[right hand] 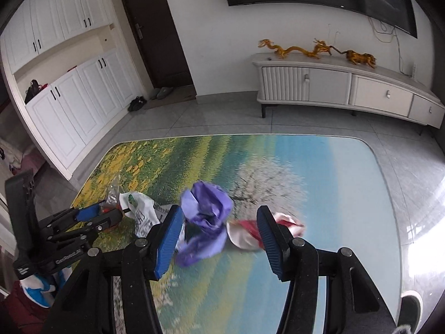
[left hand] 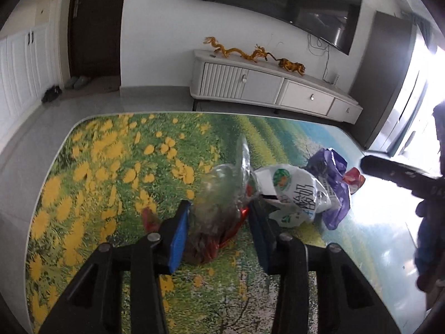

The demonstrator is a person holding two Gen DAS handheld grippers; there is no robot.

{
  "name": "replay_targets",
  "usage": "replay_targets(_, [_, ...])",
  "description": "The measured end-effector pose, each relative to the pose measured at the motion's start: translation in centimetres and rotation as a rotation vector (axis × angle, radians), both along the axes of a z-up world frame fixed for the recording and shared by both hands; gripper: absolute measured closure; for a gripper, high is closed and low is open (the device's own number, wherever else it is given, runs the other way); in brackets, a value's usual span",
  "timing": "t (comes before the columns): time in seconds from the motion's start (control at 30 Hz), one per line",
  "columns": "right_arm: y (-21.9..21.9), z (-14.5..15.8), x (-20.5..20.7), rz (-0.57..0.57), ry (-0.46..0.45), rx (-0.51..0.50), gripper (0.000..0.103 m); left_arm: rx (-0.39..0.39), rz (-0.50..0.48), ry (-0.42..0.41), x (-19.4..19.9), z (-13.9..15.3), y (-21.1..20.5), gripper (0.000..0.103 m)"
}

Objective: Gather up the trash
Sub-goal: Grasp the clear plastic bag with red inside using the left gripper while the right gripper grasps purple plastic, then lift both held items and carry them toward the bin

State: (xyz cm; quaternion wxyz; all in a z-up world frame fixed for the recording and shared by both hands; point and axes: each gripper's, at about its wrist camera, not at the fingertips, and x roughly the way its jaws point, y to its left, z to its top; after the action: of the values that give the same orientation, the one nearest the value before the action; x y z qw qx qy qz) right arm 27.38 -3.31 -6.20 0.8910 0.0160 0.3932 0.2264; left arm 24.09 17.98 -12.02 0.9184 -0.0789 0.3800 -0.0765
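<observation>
Currently the table [right hand: 319, 167], with its printed landscape top, carries four pieces of trash bunched near its middle. No bin, bag for collecting or other container shows in either view, so where the trash is to go cannot be told.

Largest piece: white printed bag [left hand: 294, 194], crumpled, lying between the clear piece and the purple one. Purple wrapper [right hand: 205, 222] next, right of the white bag and touching it. Clear plastic wrapper [left hand: 219, 203], with red foil showing beneath, lies left of the white bag. Smallest: red-and-white wrapper [right hand: 244, 232], just right of the purple one.

Left gripper [left hand: 219, 220]: jaws partly open, straddling the clear wrapper; the left pad looks close to it, firm contact not confirmed. Right gripper [right hand: 219, 239]: jaws wide open, with the purple wrapper and part of the red-and-white one between them, nothing held.

Judgement: close each gripper low, on the bulk of the crumple, not a loose edge; thin film slips. Take one piece per gripper to avoid dragging neighbours.
</observation>
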Motion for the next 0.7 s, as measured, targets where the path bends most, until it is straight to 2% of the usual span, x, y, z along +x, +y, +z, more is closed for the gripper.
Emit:
replay_targets(0.23, [2.1, -1.8, 2.2, 0.007, 0.042, -0.002, 0.051, -0.088, 0.015, 0.041, 0.7, -0.5, 1.6, 0.079])
replay_targets(0.27, [2.1, -2.0, 2.4, 0.008, 0.053, 0.005, 0.058, -0.102, 0.02, 0.05, 0.8, -0.7, 1.8, 0.08])
replay_targets(0.37, [2.4, -2.3, 2.6, 0.016, 0.08, 0.002, 0.066, -0.12, 0.03, 0.061, 0.7, -0.9, 2.1, 0.086])
replay_targets(0.57, [2.1, -1.0, 1.6, 0.02, 0.069, 0.027, 0.079, -0.09, 0.048, 0.034, -1.4, -0.5, 1.8, 0.092])
replay_targets(0.7, [1.4, 1.1, -0.6, 0.022, 0.028, 0.058, 0.081, -0.115, 0.069, 0.025, -3.3, 0.1, 2.4, 0.093])
